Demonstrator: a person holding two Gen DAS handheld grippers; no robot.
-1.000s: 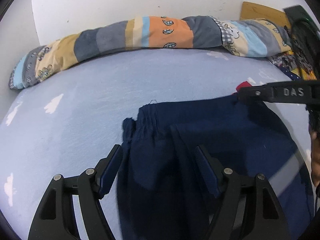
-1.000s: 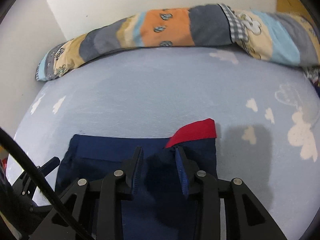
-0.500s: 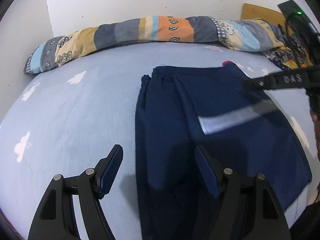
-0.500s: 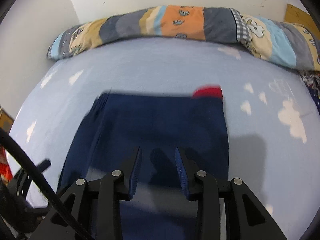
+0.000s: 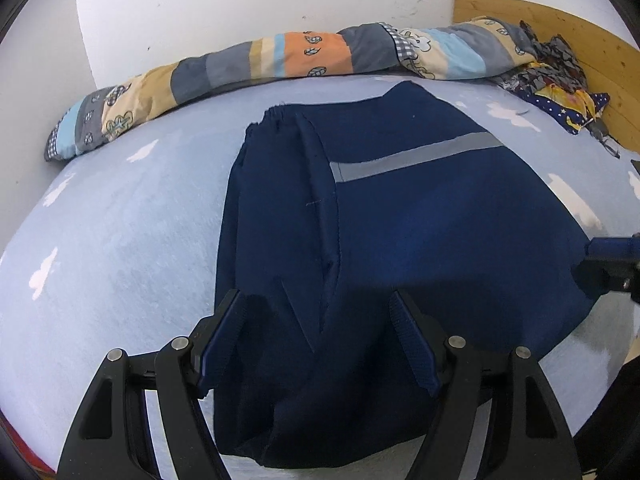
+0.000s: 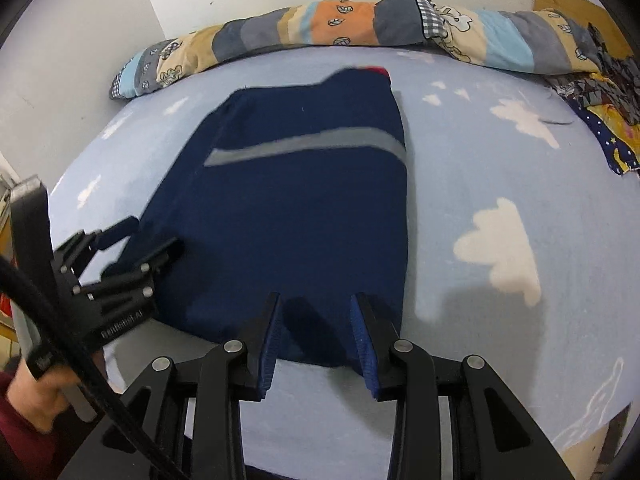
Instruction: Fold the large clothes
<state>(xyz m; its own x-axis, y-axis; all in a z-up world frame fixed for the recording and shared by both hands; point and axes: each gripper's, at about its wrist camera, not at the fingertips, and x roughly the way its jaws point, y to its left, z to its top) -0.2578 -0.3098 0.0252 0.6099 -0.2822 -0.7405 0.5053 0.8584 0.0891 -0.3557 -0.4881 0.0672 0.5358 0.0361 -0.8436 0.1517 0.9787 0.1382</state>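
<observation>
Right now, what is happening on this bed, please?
A person is folding a navy garment with a grey reflective stripe on a light blue cloud-print sheet. It lies flat, partly folded. The left tongs hang open over its near edge, and the right tongs, also open, hover over its near hem. Neither grips the cloth. A patchwork quilt lies rolled along the wall.
</observation>
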